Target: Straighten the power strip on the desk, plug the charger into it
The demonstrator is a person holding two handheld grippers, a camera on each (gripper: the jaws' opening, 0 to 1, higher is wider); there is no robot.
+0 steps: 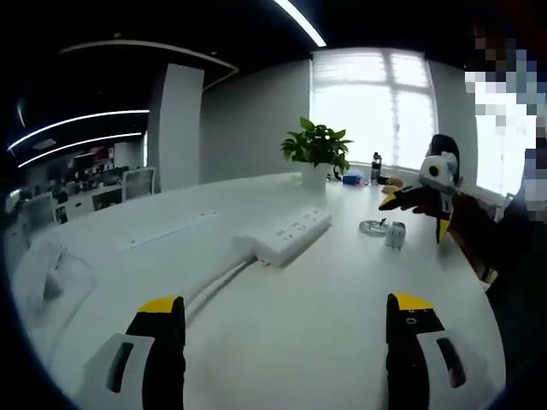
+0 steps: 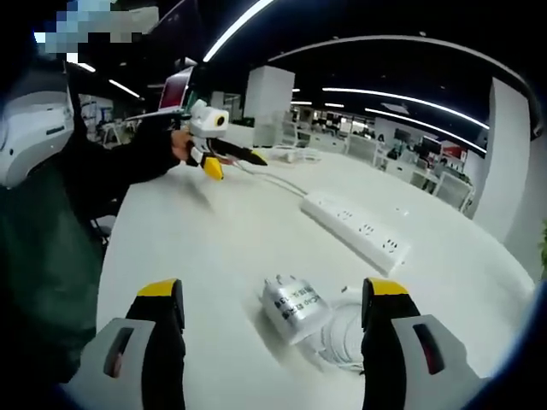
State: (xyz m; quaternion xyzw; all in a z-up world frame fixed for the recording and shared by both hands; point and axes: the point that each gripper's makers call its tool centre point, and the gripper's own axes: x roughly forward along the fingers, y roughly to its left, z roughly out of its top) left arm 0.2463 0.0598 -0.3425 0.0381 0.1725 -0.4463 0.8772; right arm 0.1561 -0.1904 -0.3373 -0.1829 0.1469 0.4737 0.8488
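Left gripper view puts your left gripper [image 1: 286,329] low over the white desk [image 1: 325,316], its yellow-tipped jaws spread wide and holding nothing. Ahead of it lies the power strip [image 1: 286,235], a long white bar with a row of sockets on top. Its long axis runs on a slant, from the near left toward the far right, and its white cable [image 1: 214,286] leaves the near-left end and trails back toward you. Just right of the strip's far end sit the charger [image 1: 395,234] and its coiled cord [image 1: 373,227], apart from the strip. Your right gripper [image 1: 427,201] hovers above them; whether it is spread or pressed together you cannot tell from here. A potted plant [image 1: 318,149] stands at the far side.

Right gripper view shows your right gripper's jaws spread and empty, with the silvery charger, prongs up, lying between them on the desk beside its white cord.
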